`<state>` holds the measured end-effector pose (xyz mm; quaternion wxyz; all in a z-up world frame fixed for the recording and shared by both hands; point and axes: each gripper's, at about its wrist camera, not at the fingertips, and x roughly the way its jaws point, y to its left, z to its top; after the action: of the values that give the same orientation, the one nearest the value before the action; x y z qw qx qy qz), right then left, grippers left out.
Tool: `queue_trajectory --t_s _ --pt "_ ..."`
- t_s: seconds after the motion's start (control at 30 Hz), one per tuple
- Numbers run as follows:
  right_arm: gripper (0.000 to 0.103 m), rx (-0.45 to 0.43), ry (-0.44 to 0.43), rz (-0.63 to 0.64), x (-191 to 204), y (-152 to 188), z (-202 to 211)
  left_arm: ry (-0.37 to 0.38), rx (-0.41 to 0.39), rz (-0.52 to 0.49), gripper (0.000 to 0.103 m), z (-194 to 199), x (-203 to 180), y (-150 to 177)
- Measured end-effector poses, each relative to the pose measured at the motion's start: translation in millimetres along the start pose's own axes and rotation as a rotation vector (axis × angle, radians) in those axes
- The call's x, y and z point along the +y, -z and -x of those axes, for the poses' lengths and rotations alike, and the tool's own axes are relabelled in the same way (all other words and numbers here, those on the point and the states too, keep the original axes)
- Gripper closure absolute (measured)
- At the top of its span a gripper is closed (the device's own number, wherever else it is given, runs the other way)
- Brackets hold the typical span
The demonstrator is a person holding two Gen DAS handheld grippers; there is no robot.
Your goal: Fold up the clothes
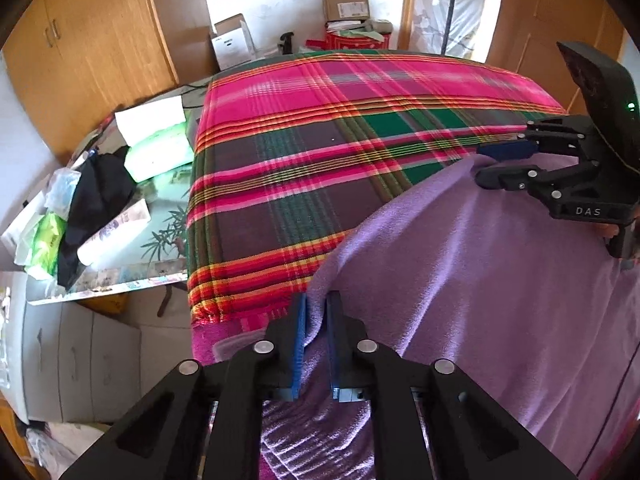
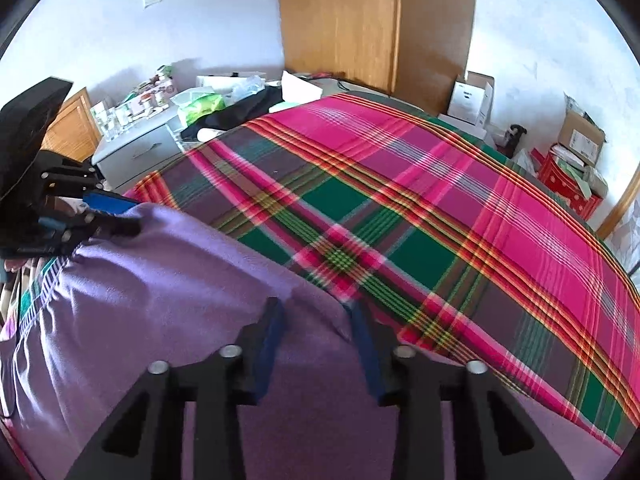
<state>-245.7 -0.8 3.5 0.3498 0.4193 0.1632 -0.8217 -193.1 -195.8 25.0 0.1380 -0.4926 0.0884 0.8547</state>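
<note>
I see a soft, fuzzy purple cloth garment (image 1: pixel 500 280) on a woven plaid bedspread (image 1: pixel 320 140); matt black plastic left gripper (image 1: pixel 317 316); smooth wooden wardrobe (image 2: pixel 340 20).
</note>
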Motion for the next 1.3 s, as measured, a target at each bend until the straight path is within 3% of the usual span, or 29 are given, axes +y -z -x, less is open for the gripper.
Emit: queue_trajectory --t_s 0.17,0.27,0.8,1.13,1.27,1.3 --pt "0.093 -0.005 0.017 -0.008 3 2 4 -0.002 -0.011 0.055 0.096 2 6 1" --pt "0.095 -0.017 0.026 -0.038 2 6 7 -0.022 -0.024 0.055 0.097 5 4 4" --pt "0.097 -0.064 0.075 -0.013 26 22 37 -0.091 -0.075 0.033 0.098 18 -4 14" --pt "0.097 -0.108 0.093 -0.027 38 30 62 -0.097 -0.109 0.034 0.1 33 -5 19" --pt "0.097 -0.092 0.1 -0.009 44 33 62 -0.09 -0.119 0.032 0.096 32 -2 19" --pt "0.097 -0.088 0.101 -0.006 45 34 62 -0.075 -0.119 0.026 0.087 31 -1 16"
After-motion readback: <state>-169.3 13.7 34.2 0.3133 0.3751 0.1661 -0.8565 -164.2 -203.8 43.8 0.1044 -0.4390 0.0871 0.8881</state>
